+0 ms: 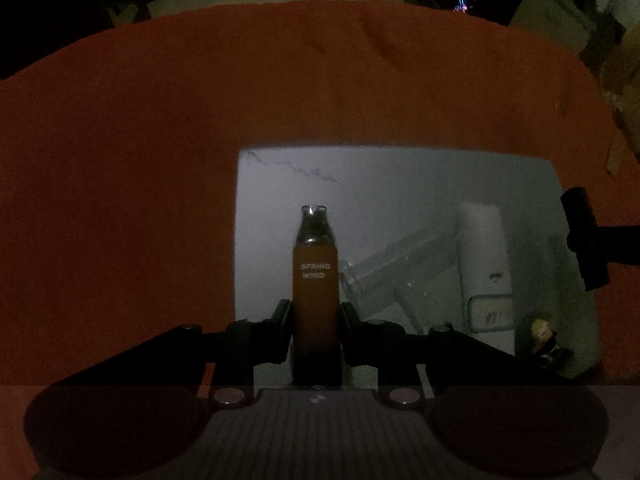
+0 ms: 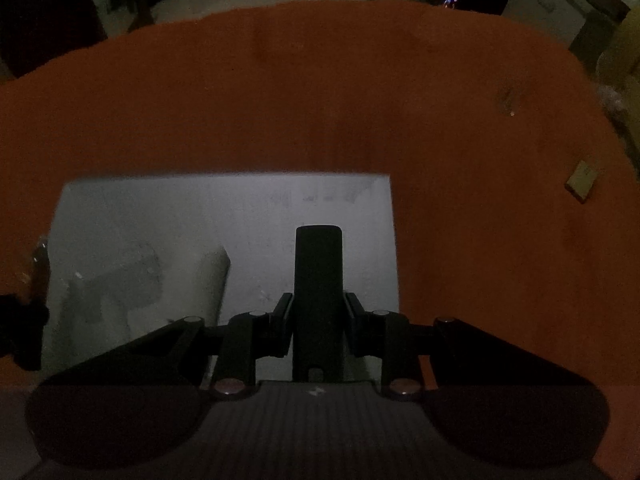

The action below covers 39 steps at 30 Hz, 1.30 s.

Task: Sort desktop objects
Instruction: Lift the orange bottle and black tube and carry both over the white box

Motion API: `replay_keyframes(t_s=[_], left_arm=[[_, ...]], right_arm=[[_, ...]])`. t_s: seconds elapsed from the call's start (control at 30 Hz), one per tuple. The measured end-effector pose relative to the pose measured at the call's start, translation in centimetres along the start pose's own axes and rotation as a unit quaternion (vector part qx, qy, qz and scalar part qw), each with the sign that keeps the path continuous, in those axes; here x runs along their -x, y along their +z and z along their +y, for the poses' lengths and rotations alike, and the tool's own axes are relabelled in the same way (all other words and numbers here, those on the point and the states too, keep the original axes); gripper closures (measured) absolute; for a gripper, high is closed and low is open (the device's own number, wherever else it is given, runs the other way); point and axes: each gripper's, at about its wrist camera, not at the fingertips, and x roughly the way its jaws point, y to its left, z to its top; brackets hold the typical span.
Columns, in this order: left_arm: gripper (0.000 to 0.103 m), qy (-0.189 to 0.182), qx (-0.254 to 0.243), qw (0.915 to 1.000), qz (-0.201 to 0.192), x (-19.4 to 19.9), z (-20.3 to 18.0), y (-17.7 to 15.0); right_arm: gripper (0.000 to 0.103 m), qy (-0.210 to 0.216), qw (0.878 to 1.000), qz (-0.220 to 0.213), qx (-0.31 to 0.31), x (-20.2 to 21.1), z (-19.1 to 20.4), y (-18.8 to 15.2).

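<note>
Pinched in our left gripper (image 1: pixel 316 316), an orange "SPRING WIND" bottle (image 1: pixel 315 280) hangs over the white tray (image 1: pixel 400 184); our right gripper (image 2: pixel 319 316) clamps a black bar (image 2: pixel 319 264), both seemingly for sorting.

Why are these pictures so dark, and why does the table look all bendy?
Left wrist view: the room is dim and grainy, yet the words on the orange bottle in the left tongs are readable; the fisheye lens curves the orange cloth. Right wrist view: the black object in the right tongs is a silhouette; the white tray is brightest.
</note>
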Motion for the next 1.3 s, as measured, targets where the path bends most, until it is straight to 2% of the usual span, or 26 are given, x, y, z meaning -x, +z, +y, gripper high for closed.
replay_keyframes(t_s=[0.33, 0.57, 0.8, 1.03, 1.3], left_arm=[[0.082, -0.029, 0.015, 0.9995, 0.001, 2.9, 1.0, 0.0], [0.082, -0.049, -0.026, 0.9984, -0.002, 6.2, -0.4, -1.1], [0.082, -0.082, -0.059, 0.9949, 0.000, 9.2, -1.3, -3.3], [0.082, -0.090, -0.080, 0.9927, -0.006, 12.9, -0.7, -6.6], [0.082, -0.106, -0.088, 0.9904, 0.002, 14.8, -0.4, -10.3]], right_arm=[[0.075, 0.028, 0.999, -0.006, 0.017, 2.8, -0.1, -0.4], [0.075, 0.047, 0.998, 0.001, 0.040, 6.0, 0.3, -1.2], [0.075, 0.088, 0.994, -0.006, 0.066, 11.5, 1.3, -2.7], [0.075, 0.125, 0.990, -0.013, 0.070, 16.5, 0.7, -5.6], [0.075, 0.164, 0.983, -0.015, 0.084, 19.9, 1.7, -9.4]])
